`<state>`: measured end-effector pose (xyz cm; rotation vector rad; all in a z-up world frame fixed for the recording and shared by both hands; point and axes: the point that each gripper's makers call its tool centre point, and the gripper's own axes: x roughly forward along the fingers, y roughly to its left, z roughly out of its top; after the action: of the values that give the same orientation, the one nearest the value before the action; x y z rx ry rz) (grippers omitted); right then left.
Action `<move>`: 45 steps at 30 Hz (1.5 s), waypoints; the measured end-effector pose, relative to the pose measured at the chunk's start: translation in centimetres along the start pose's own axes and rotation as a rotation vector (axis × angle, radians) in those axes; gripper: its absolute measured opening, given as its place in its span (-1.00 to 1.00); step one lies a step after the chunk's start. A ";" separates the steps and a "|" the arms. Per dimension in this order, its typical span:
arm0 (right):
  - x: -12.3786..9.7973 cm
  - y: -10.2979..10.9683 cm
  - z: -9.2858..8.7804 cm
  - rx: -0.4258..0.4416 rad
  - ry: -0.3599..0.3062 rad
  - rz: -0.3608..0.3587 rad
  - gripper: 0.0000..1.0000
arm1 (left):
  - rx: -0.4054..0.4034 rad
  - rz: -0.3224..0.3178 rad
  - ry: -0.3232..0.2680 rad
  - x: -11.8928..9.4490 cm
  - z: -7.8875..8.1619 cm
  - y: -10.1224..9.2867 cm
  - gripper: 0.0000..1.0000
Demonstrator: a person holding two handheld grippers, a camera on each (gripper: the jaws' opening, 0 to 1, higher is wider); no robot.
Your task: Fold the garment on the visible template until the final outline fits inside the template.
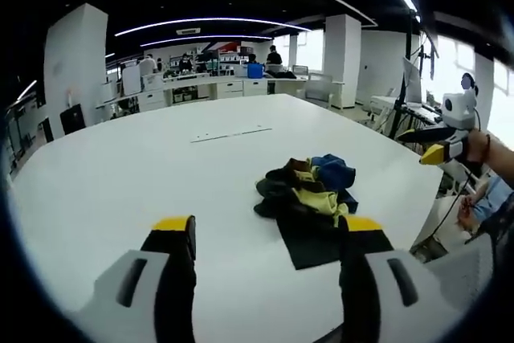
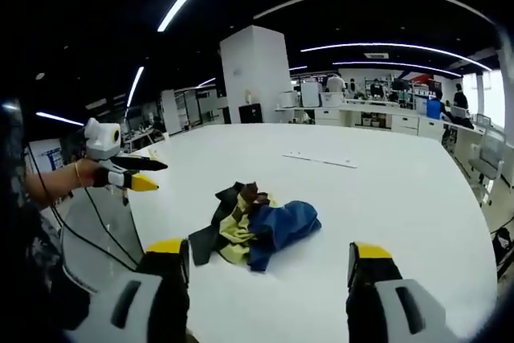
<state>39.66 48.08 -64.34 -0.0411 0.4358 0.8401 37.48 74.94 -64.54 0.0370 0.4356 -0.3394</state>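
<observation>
Two tongs: we log both raised over a big white table [image 1: 120, 174], neither touching the cloth.
Left tongs [image 1: 265, 234]: in the left gripper view the yellow-tipped jaws stand wide apart, nothing between them; in the right gripper view we see the same tongs [image 2: 148, 174] at 9 o'clock, held in a hand [image 2: 90, 173] off the table's edge, and there the dark and yellow tips look slightly parted.
Right tongs [image 2: 269, 259]: in the right gripper view the jaws stand wide apart and empty; in the left gripper view they [image 1: 430, 146] sit at 3 o'clock, beyond the table's edge, with a wrist behind them.
Garment [image 1: 309, 198]: we find it crumpled in a heap on the table, dark, mustard-yellow, brown and blue patches mixed; a flat dark panel trails toward 6 o'clock, near the left tongs' right-hand jaw. In the right gripper view the heap [image 2: 257, 226] lies just ahead of the jaws, blue part toward 3 o'clock, a dark strip toward 8 o'clock.
Template: we cannot make out an outline under the garment.
Strip [image 1: 231, 132]: a thin pale strip lies flat on the table past the garment, at 12 o'clock, well apart from it.
Backdrop: office desks, white pillars and curved ceiling lights; people stand at the far desks.
</observation>
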 end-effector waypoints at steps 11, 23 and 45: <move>2.0 1.8 -0.7 -0.062 0.022 0.079 0.15 | 0.016 -0.054 0.025 1.6 -0.7 -0.8 0.11; 4.2 2.7 -0.6 -0.130 0.040 0.136 -0.16 | 0.034 -0.098 0.026 3.7 -0.6 -1.3 -0.04; 8.7 0.9 -1.0 -0.290 0.132 0.158 -0.51 | 0.038 -0.143 0.057 7.9 -1.0 -1.4 -0.33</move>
<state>43.78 54.67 -68.55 -0.3354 0.4420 1.0555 43.32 71.24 -68.72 0.0526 0.4898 -0.4879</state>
